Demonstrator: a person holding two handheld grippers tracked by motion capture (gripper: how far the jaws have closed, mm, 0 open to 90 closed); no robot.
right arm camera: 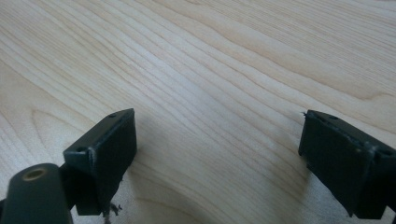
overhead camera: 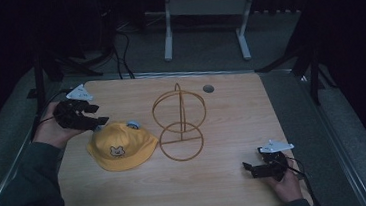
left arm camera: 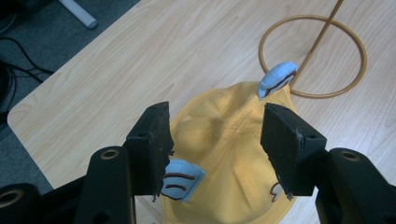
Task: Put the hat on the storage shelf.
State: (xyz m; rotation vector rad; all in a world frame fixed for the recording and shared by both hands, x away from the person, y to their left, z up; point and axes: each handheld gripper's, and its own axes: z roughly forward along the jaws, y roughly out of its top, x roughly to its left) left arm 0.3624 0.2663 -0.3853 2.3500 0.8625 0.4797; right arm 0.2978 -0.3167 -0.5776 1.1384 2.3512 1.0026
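While the yellow hat (overhead camera: 121,147) lies ungrasped on the bench (overhead camera: 228,189) beside the wire stand (overhead camera: 180,123), the left gripper (left arm camera: 215,140) hovers over it, fingers apart (right gripper (overhead camera: 255,168) idle, also spread).

The left tongs (left arm camera: 215,149) hang with their black jaws spread wide above a yellow hat (left arm camera: 229,154) lying on the wooden bench (left arm camera: 140,60), one blue ear (left arm camera: 180,179) of the hat by the left jaw, the other (left arm camera: 278,79) touching a wire ring (left arm camera: 313,56) beyond.
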